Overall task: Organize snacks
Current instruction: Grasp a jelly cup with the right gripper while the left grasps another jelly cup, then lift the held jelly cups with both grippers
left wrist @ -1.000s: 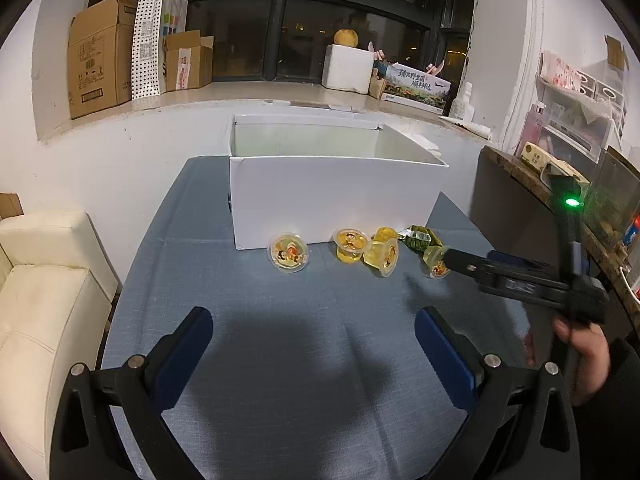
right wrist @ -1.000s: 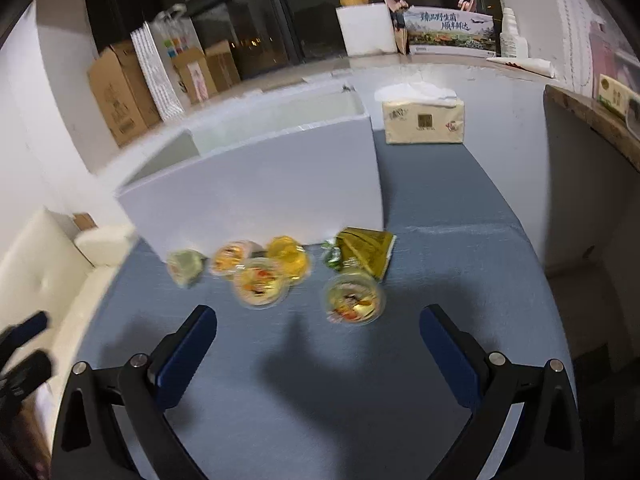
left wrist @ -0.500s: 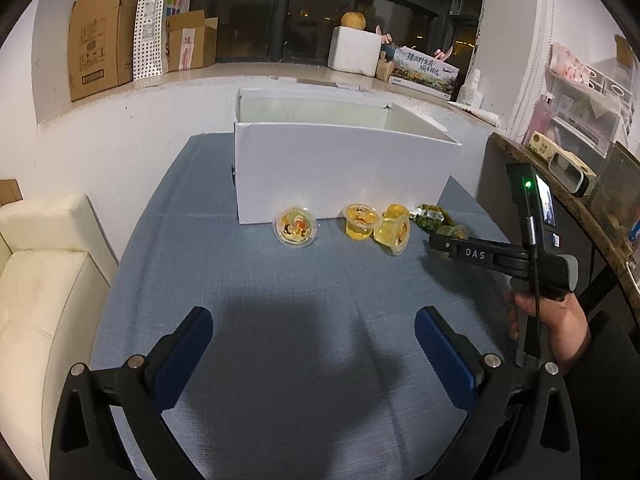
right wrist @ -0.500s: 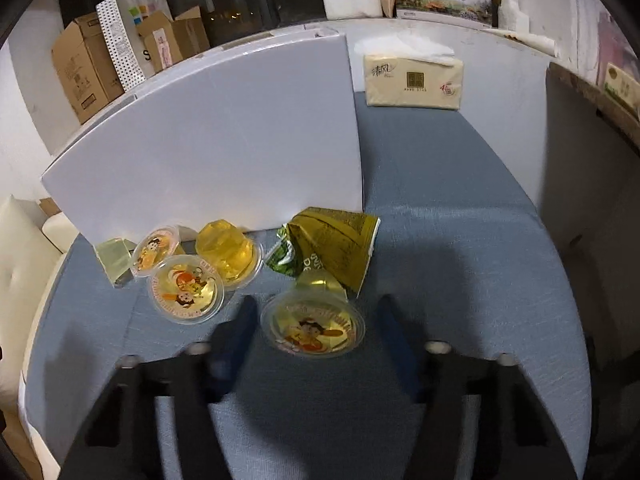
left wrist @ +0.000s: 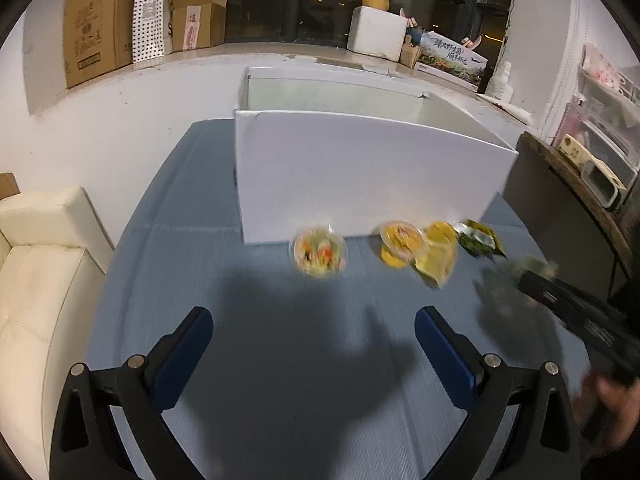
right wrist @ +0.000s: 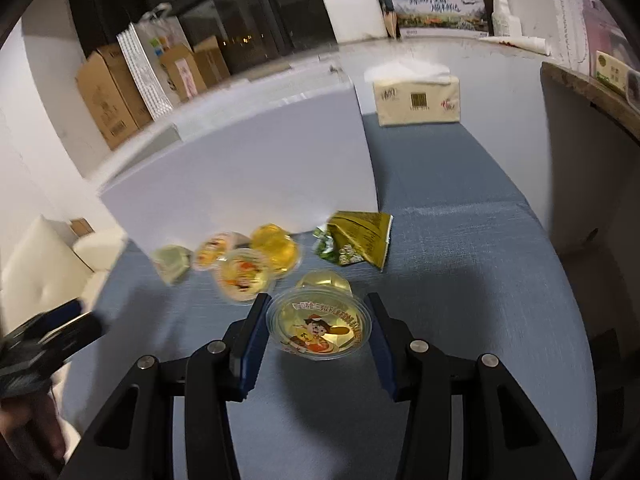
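Observation:
My right gripper (right wrist: 319,330) is shut on a jelly cup (right wrist: 319,328) with a cartoon lid, held just above the blue tablecloth. Beyond it lie several other jelly cups (right wrist: 244,274) and a green-gold snack packet (right wrist: 358,242) in front of the white box (right wrist: 260,172). In the left wrist view my left gripper (left wrist: 312,350) is open and empty over the cloth, short of a jelly cup (left wrist: 319,251), two more cups (left wrist: 402,236) and the packet (left wrist: 478,238), with the white box (left wrist: 352,168) behind. The right gripper (left wrist: 532,274) shows blurred at the right.
A tissue pack (right wrist: 416,102) lies on the table right of the box. A cream sofa (left wrist: 36,264) stands left of the table. A dark wooden shelf (left wrist: 568,208) flanks the right. Cardboard boxes (left wrist: 96,20) sit on the window ledge.
My right gripper has closed on the nearest jelly cup and begun lifting it. My left gripper has moved closer to the cups and stays open.

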Demonstrator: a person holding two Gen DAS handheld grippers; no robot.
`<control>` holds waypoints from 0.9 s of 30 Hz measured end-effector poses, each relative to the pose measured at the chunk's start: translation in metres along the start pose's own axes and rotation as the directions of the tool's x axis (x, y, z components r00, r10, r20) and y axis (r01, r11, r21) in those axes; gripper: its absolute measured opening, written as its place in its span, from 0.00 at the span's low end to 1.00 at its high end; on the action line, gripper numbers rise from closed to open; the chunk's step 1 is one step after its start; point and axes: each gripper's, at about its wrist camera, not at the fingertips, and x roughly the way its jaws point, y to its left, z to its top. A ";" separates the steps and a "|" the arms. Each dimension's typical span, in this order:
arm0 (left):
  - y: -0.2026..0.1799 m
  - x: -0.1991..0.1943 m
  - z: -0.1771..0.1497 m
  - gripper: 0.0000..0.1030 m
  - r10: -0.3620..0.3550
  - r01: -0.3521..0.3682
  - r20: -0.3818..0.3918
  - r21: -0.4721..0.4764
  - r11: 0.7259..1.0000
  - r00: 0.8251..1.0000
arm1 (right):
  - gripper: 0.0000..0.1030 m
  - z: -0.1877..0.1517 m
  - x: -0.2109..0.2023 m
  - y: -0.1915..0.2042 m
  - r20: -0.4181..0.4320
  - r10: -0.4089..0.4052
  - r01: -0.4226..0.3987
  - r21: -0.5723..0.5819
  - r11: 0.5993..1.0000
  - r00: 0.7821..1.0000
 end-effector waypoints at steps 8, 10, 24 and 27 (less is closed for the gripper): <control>-0.002 0.053 0.031 1.00 0.011 -0.009 -0.063 0.030 1.000 0.998 | 0.49 -0.009 -0.047 0.005 0.085 0.051 -0.053 0.021 0.998 0.995; 0.000 0.063 0.032 0.99 0.020 -0.018 -0.081 0.023 1.000 0.997 | 0.49 -0.011 -0.050 0.005 0.089 0.058 -0.060 0.023 0.998 0.994; 0.000 0.061 0.026 0.18 -0.069 0.073 -0.069 0.051 0.996 0.995 | 0.49 -0.013 -0.051 0.005 0.088 0.068 -0.070 0.022 0.997 0.994; -0.001 0.047 0.021 0.10 -0.098 0.100 -0.048 0.042 0.994 0.994 | 0.49 -0.014 -0.051 0.008 0.088 0.075 -0.076 0.013 0.997 0.993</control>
